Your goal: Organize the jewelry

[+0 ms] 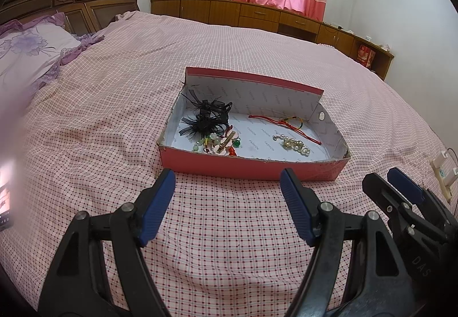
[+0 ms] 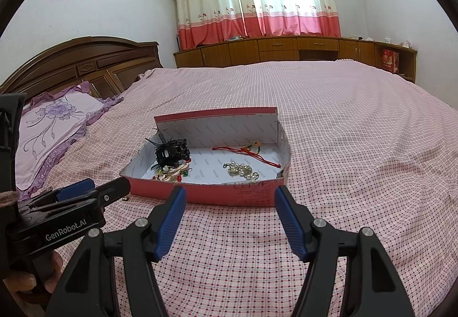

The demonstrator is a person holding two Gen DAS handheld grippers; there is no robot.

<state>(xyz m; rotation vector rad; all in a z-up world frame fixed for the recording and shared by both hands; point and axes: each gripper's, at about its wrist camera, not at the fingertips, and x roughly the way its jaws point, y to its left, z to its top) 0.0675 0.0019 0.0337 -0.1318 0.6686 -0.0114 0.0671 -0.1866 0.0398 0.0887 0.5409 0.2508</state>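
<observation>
At frame centre the shallow red cardboard box (image 1: 252, 166) on the checked pink bed (image 1: 229, 231) holds black feather clips (image 1: 204, 116), a red cord bracelet (image 1: 283, 124) and seemingly pearl pieces (image 1: 294, 144), both grippers, left gripper (image 1: 227, 182) and right gripper (image 2: 230, 199), released and empty before it, fitting either sorting underway or finished.

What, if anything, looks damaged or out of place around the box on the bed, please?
The pink box has a ragged, torn front rim, and its far flap stands up. Inside, the flower and bead pieces lie tangled against the black feathered hairpieces. Nothing has spilled in the left wrist view.
</observation>
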